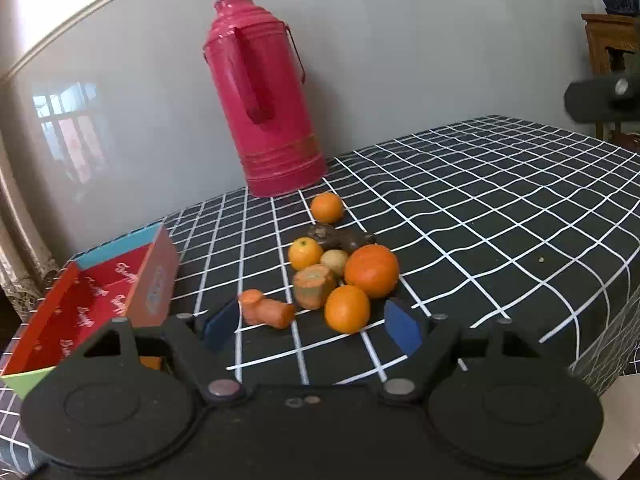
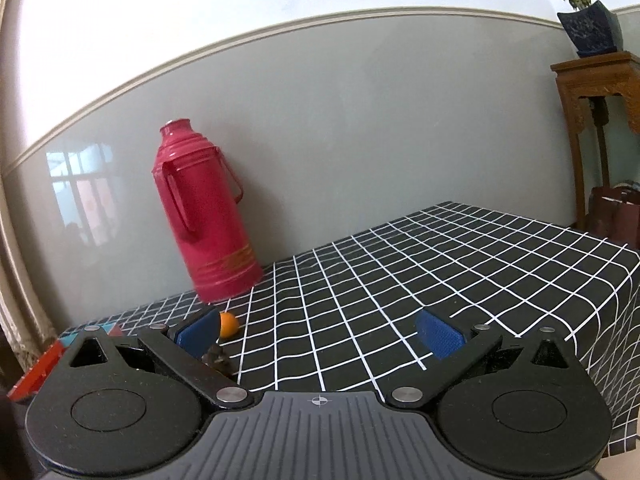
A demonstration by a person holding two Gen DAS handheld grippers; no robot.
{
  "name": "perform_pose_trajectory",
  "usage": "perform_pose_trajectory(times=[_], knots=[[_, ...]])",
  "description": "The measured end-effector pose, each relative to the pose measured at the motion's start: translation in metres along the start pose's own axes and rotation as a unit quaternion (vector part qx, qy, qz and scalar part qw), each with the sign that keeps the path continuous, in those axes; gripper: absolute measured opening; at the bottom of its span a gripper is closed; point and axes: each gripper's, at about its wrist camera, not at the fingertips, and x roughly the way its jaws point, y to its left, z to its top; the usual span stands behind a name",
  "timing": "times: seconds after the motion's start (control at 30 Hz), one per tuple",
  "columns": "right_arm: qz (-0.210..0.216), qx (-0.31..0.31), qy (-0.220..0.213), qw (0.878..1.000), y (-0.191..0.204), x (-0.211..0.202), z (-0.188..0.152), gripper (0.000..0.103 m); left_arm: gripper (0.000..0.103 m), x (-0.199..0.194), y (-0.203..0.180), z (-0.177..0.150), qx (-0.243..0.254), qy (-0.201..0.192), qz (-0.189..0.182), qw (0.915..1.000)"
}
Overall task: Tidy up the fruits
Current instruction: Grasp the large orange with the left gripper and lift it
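Note:
In the left wrist view a pile of produce lies on the checked tablecloth (image 1: 480, 208): a large orange (image 1: 371, 270), three smaller oranges (image 1: 346, 309) (image 1: 305, 253) (image 1: 327, 207), a pale round fruit (image 1: 334, 261), two carrot pieces (image 1: 267, 310) (image 1: 313, 285) and a dark lumpy item (image 1: 340, 237). My left gripper (image 1: 310, 326) is open, just in front of the nearest orange and carrot. A red open box (image 1: 86, 308) sits at the left. My right gripper (image 2: 320, 332) is open and empty above the cloth; one orange (image 2: 229, 324) shows by its left finger.
A tall red thermos (image 1: 268, 96) stands against the grey wall behind the pile; it also shows in the right wrist view (image 2: 204, 216). The table's right edge (image 1: 624, 320) drops off. A wooden stand (image 2: 600, 120) with a potted plant (image 2: 588, 20) is at far right.

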Motion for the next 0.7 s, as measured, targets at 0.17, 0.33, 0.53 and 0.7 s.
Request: perform_pose_trajectory(times=[0.17, 0.33, 0.53, 0.7], knots=[[0.005, 0.01, 0.001, 1.0, -0.004, 0.002, 0.002, 0.103, 0.063, 0.019, -0.006, -0.002, -0.008, 0.017, -0.025, 0.9995], [0.006, 0.004, 0.007, 1.0, -0.004, 0.005, 0.001, 0.103, 0.038, 0.037, -0.005, -0.006, -0.029, 0.038, -0.052, 0.9975], [0.003, -0.001, 0.013, 1.0, -0.005, 0.009, -0.001, 0.103, 0.022, 0.04, -0.004, -0.008, -0.039, 0.031, -0.059, 0.997], [0.006, 0.004, 0.023, 1.0, -0.004, 0.013, -0.002, 0.103, 0.021, 0.039, -0.003, -0.008, -0.041, 0.026, -0.047, 0.9977]])
